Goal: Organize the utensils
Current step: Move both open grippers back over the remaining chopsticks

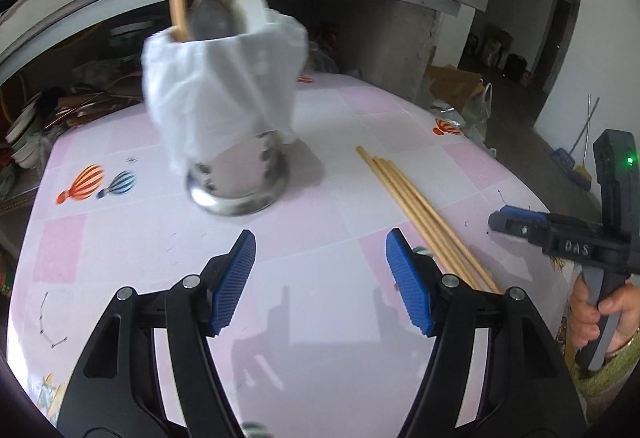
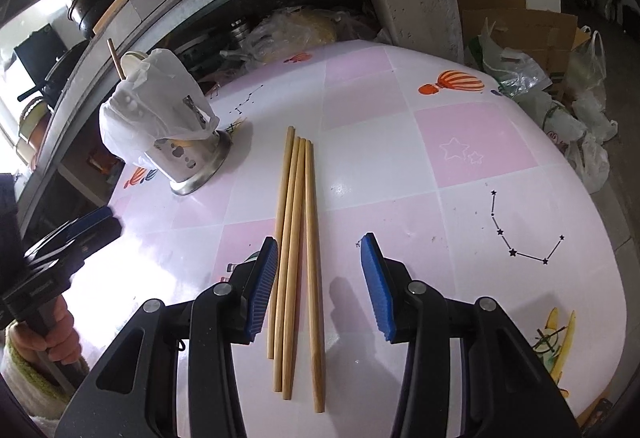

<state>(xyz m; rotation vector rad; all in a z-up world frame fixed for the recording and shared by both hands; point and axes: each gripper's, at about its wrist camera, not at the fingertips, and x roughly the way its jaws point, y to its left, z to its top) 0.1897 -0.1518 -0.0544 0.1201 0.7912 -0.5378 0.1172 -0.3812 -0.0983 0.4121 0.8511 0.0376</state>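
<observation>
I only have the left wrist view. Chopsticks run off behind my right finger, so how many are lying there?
Observer: Four chopsticks lie side by side on the table.
Operator: Where's the right gripper relative to them?
Observer: The right gripper is open, fingers straddling all four.
Operator: Anything beyond the table's right side?
Observer: Plastic bags and flattened cardboard on the floor.

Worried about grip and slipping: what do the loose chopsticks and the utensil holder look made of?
Chopsticks: seemingly bamboo or wood, pale tan, matte, faint lengthwise grain. Utensil holder: shiny metal, probably stainless steel, with mirror-like reflections and punched holes; a thin, crinkled white plastic bag covers its top.
</observation>
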